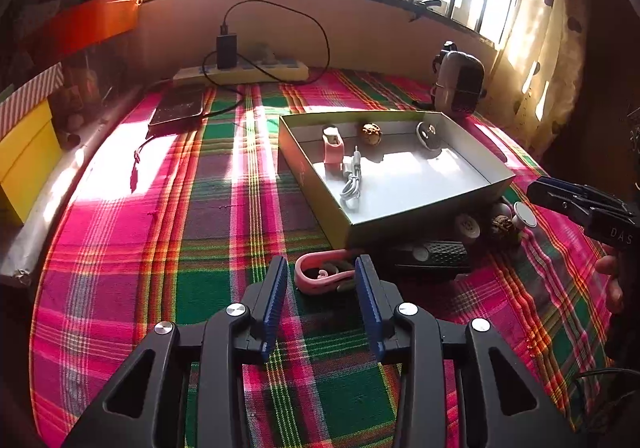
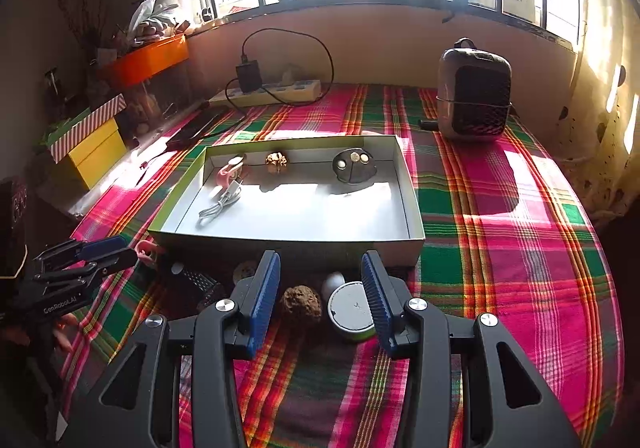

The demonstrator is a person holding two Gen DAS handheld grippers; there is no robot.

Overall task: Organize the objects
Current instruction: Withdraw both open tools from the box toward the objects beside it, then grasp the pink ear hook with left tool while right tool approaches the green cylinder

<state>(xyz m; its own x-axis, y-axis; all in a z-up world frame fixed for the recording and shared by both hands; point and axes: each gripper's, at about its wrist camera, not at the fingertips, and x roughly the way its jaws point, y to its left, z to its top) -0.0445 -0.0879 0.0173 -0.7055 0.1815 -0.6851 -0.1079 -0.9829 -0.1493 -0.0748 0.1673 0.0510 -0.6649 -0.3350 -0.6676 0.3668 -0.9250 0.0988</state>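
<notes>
Shallow box [image 2: 412, 204] on plaid cloth [image 2: 500, 248], holding white cable [image 2: 222, 204], walnut [image 2: 277, 161], pink item [image 2: 229, 174]. Left gripper [image 1: 321, 278] spread wide, empty, at pink clip [image 1: 320, 277]. Right gripper [image 2: 320, 290] equally wide, empty, flanking brown walnut [image 2: 301, 305] and round white-lidded container [image 2: 351, 311].

Pink, green and purple plaid tablecloth [image 2: 500, 208]; silver-grey box [image 2: 412, 240] at twelve o'clock; pink clip [image 1: 320, 274]; blue-padded black right gripper [image 2: 320, 300]; orange bin [image 2: 148, 58] at ten o'clock.
</notes>
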